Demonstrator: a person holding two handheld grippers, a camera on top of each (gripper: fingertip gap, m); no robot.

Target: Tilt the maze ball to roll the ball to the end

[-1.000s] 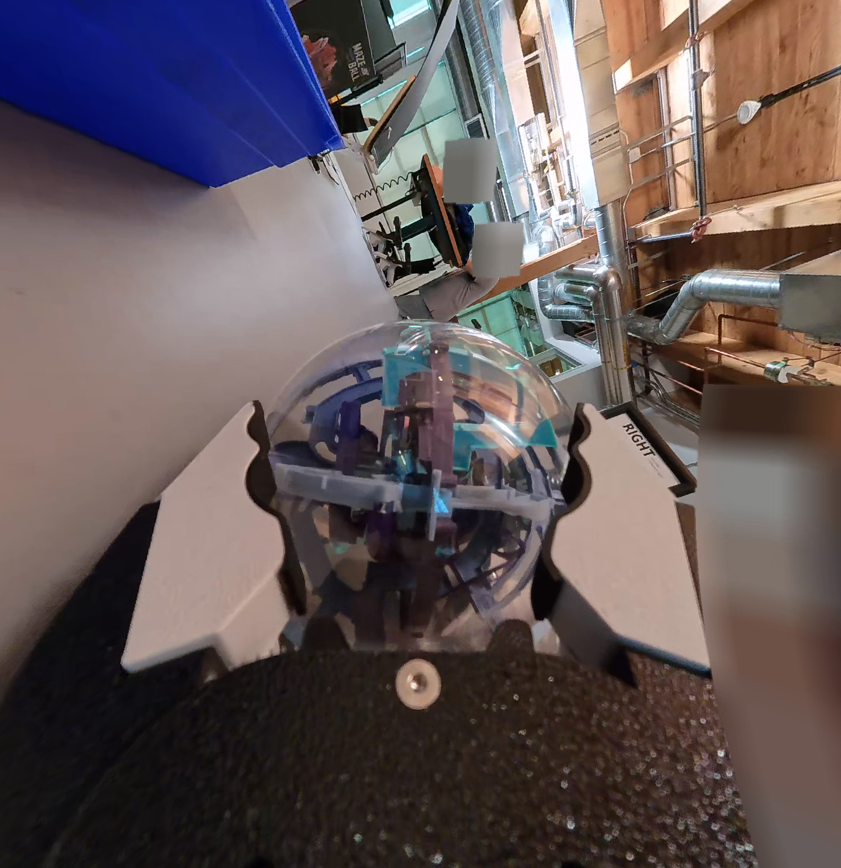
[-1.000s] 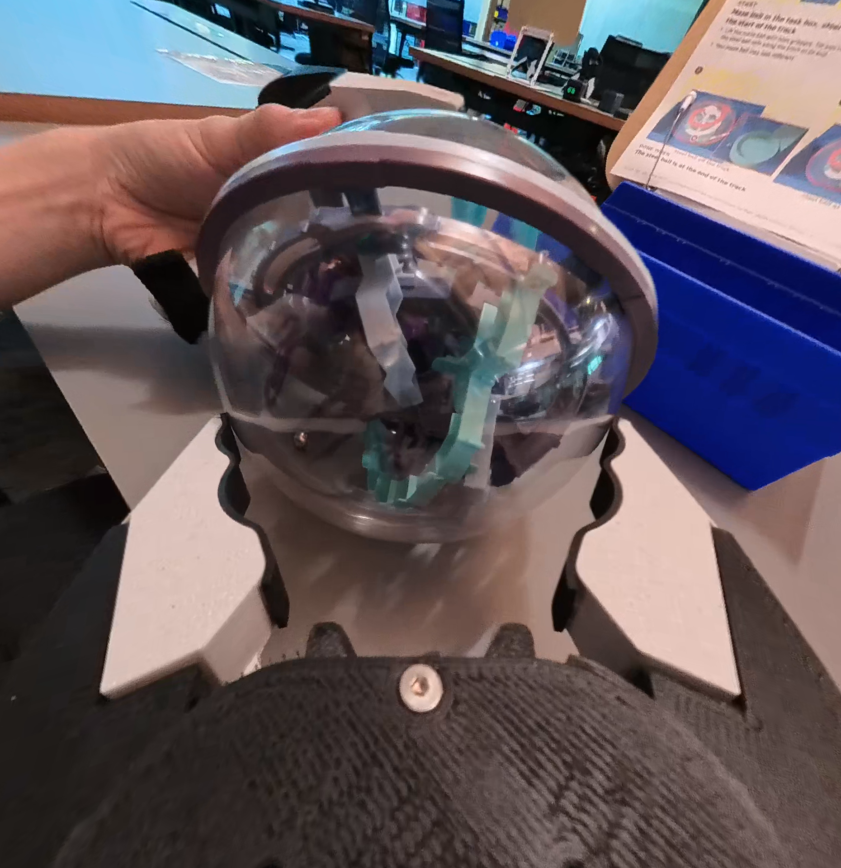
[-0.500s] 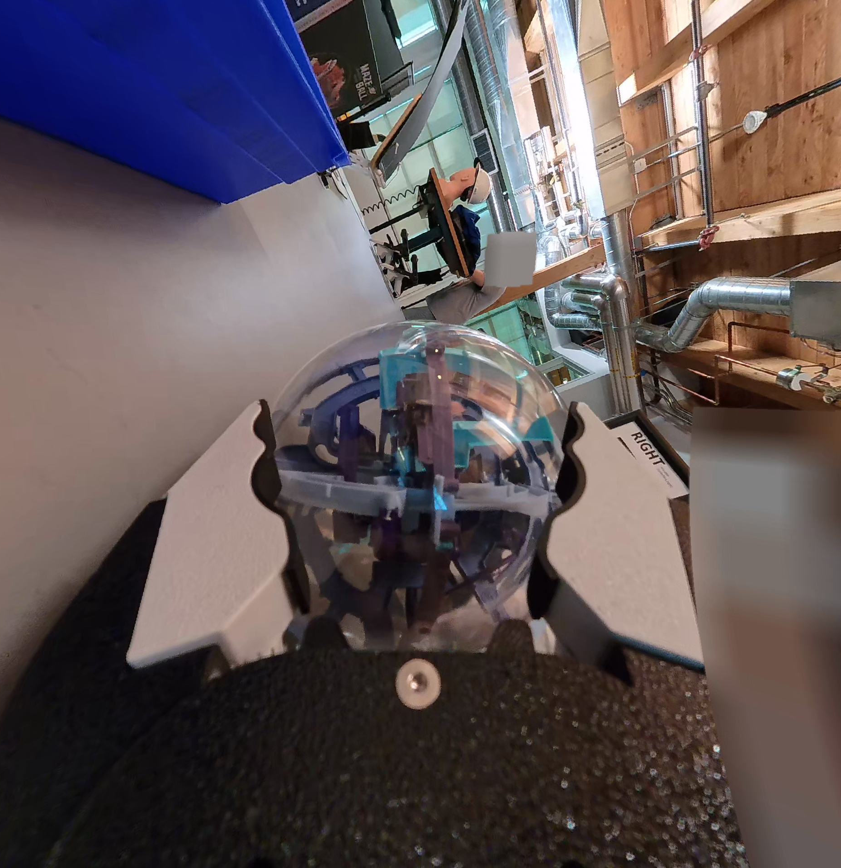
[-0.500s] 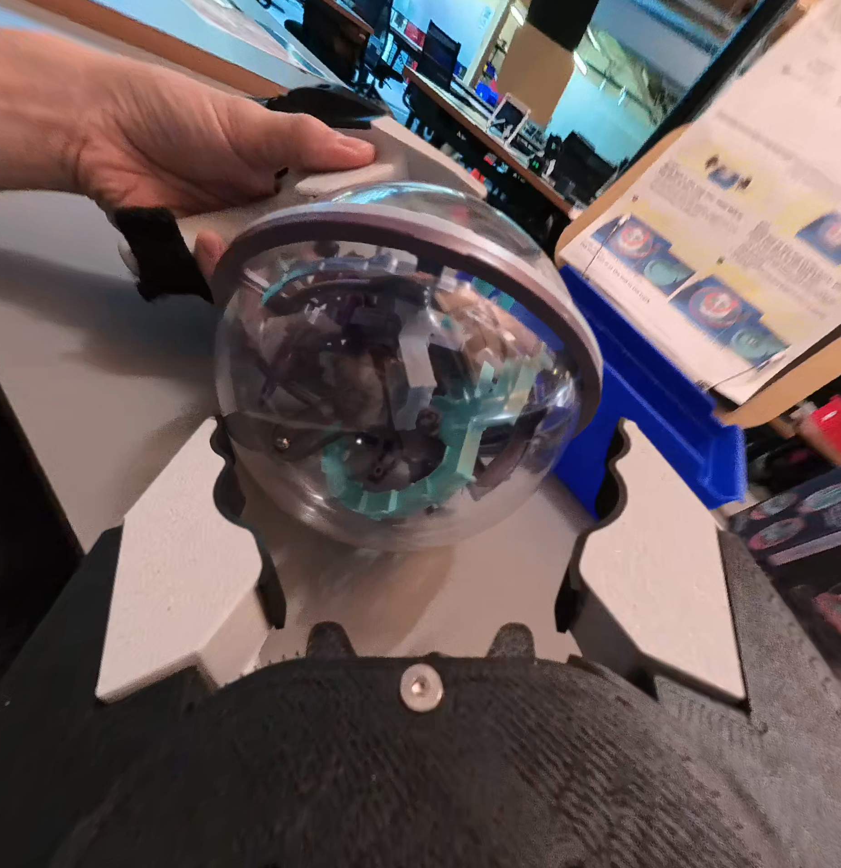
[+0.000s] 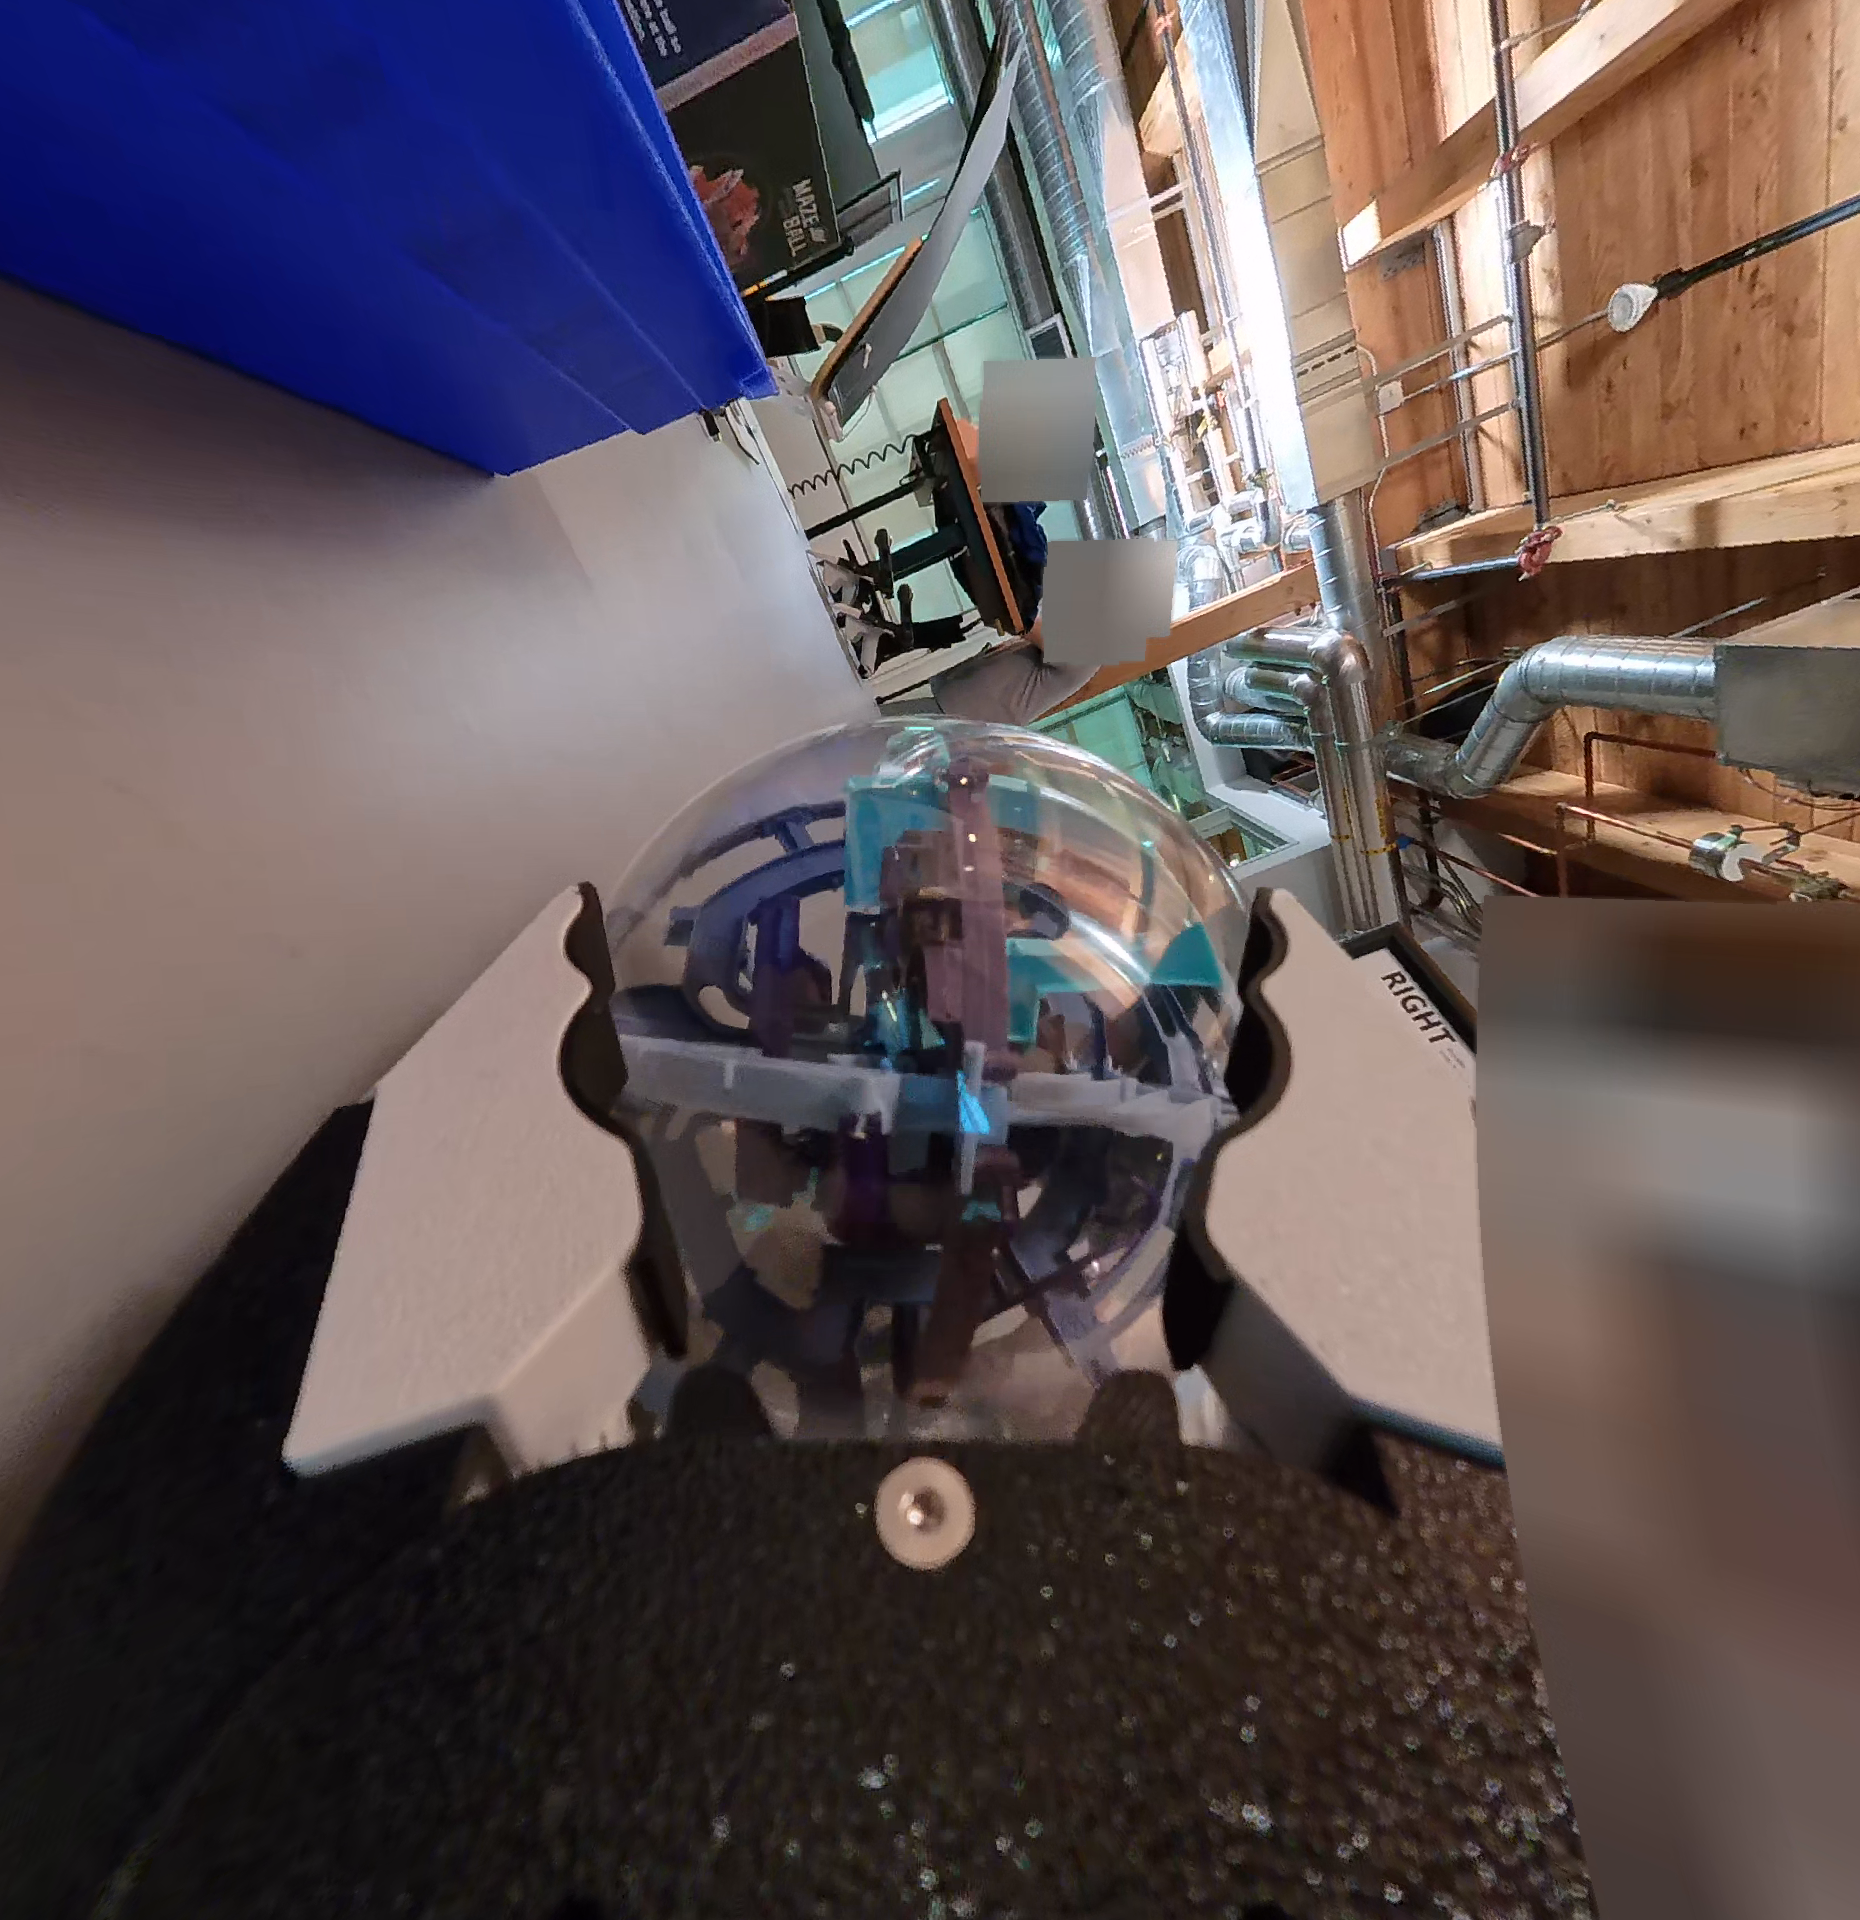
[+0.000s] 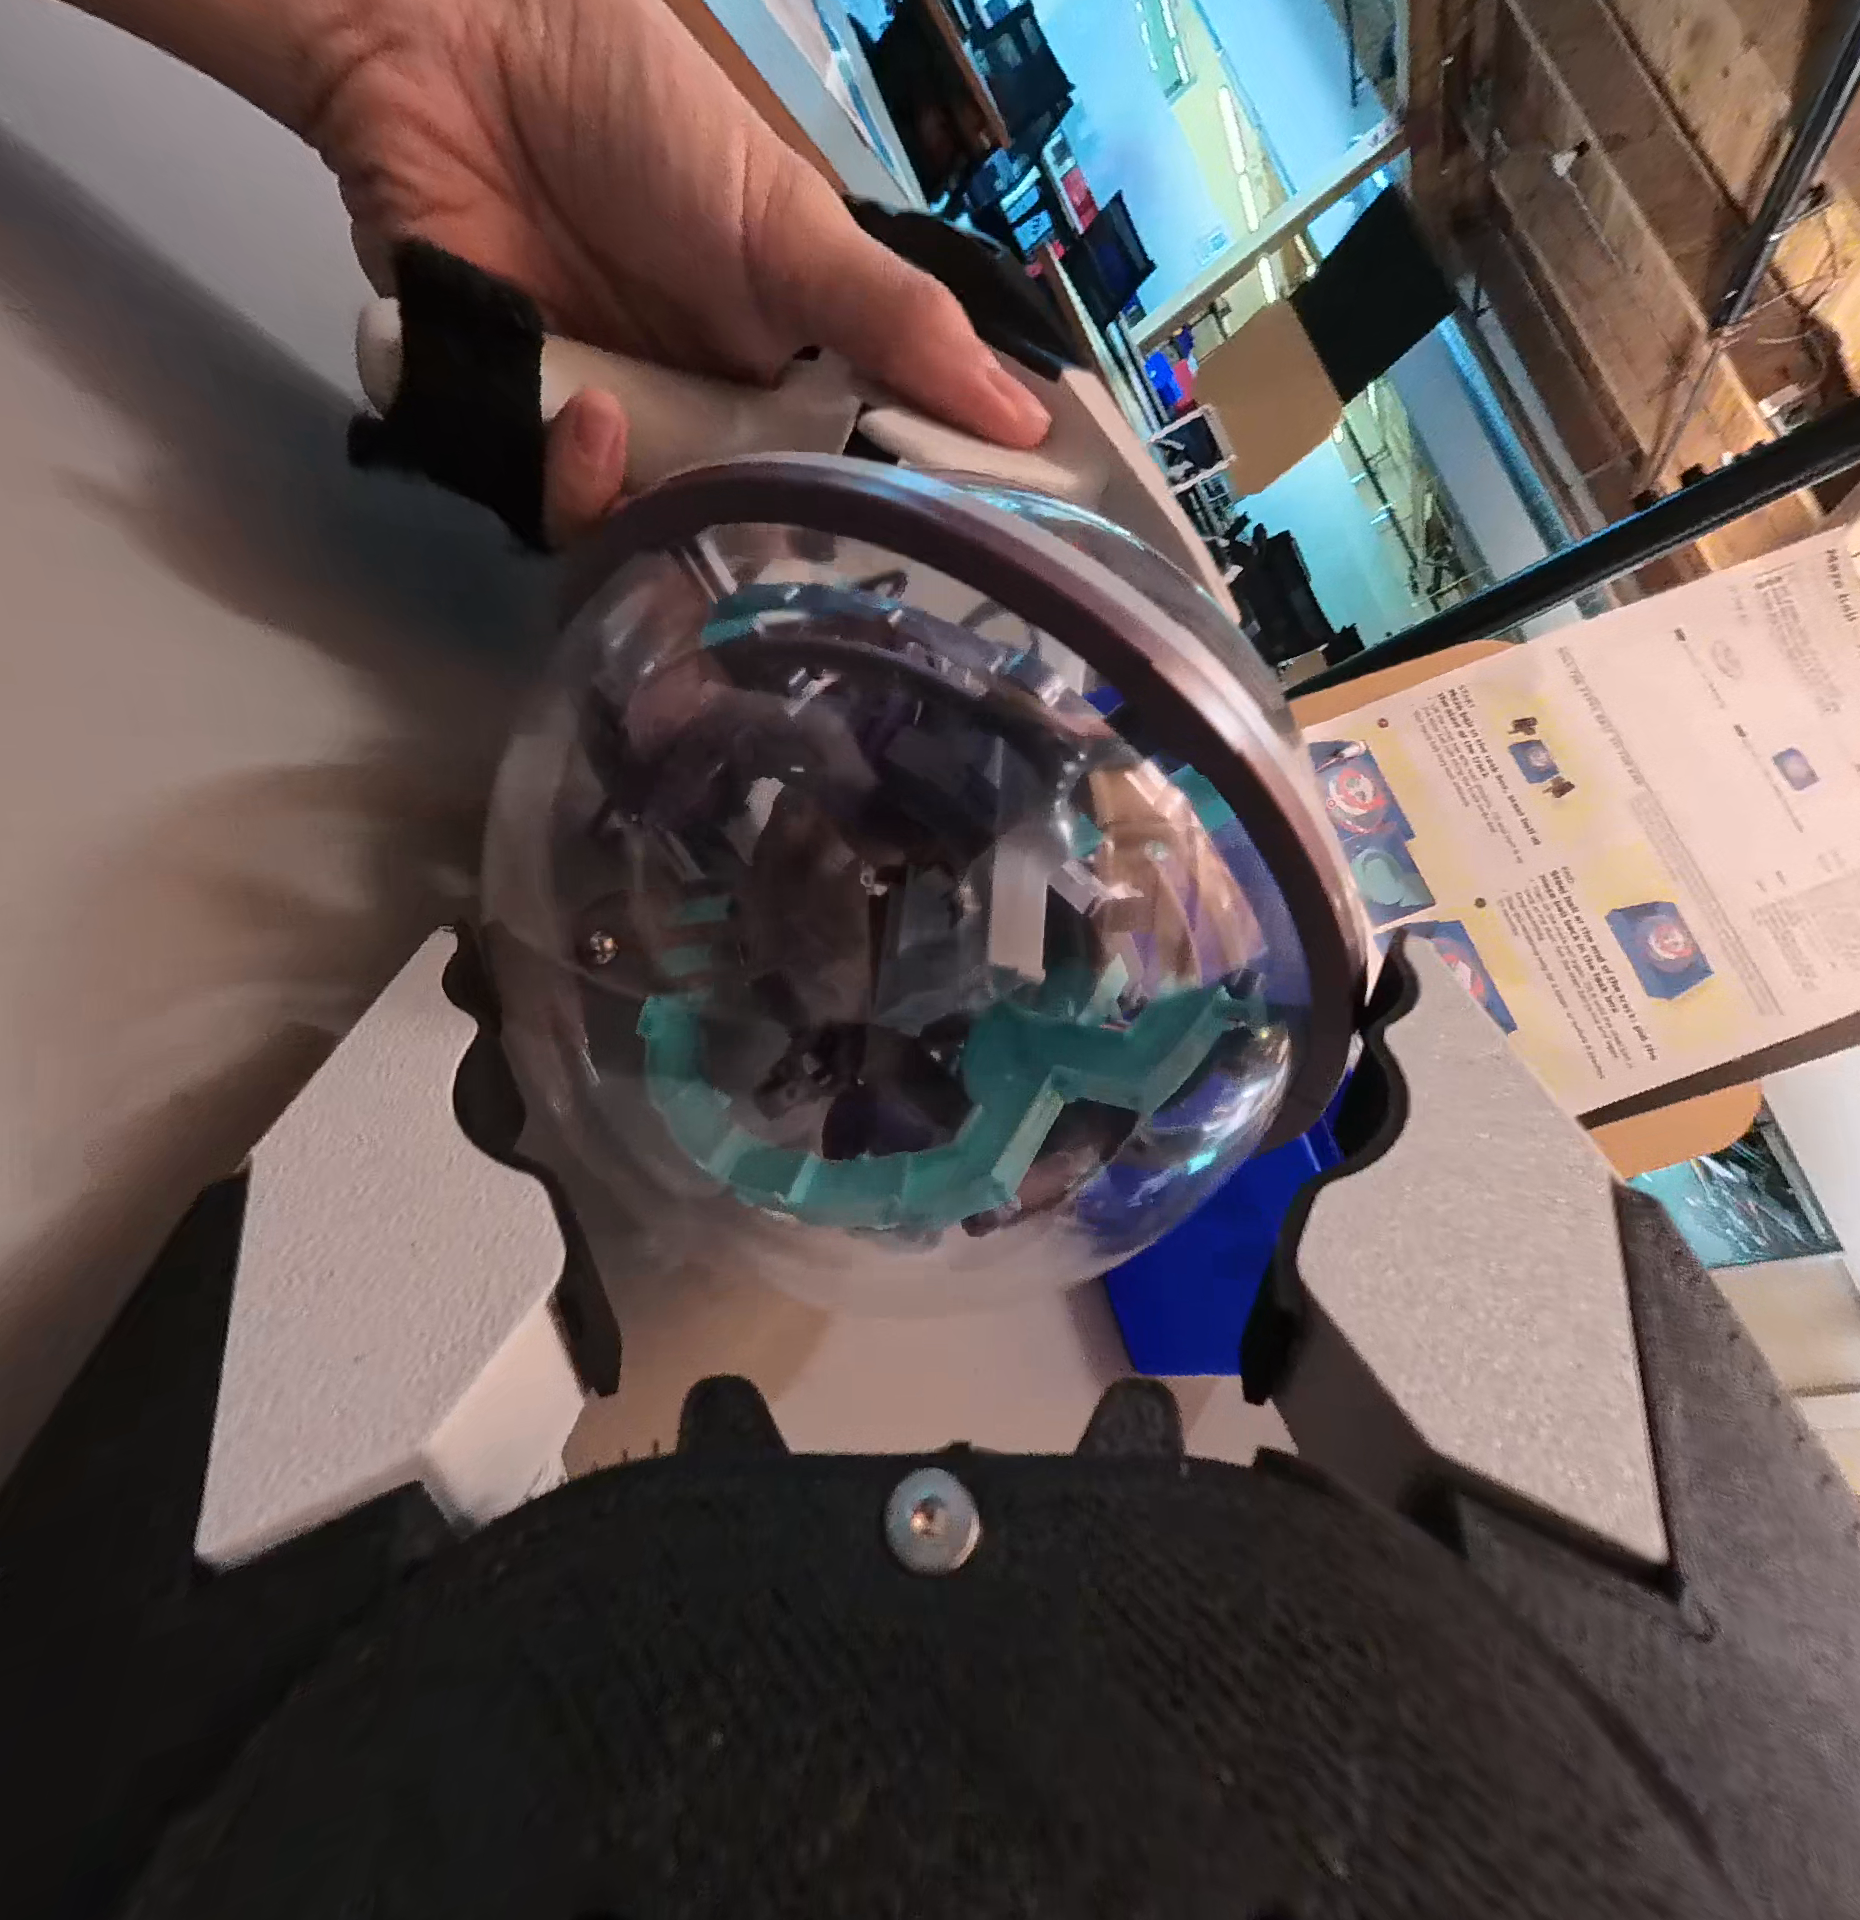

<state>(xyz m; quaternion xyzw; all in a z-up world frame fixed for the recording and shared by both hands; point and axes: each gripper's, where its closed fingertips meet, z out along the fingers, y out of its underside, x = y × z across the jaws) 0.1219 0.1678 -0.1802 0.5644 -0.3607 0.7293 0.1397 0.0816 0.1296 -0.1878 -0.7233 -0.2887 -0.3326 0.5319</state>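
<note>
While both tongs, left (image 5: 910,997) and right (image 6: 921,1023), clamp the clear maze ball (image 5: 921,1049) between their pads, a blue bin (image 5: 313,197) sits beyond the left one and a printed sheet (image 6: 1674,821) beside the right.

Wooden plank wall (image 5: 1684,260) hung with silver ducts (image 5: 1591,686); pale table (image 5: 230,727); distant desks with dark monitors (image 6: 1102,249).

The clear plastic maze sphere (image 6: 905,883) fills both tools' openings; a blue plastic bin (image 5: 334,208) blocks the grey surface (image 5: 282,727) behind.
</note>
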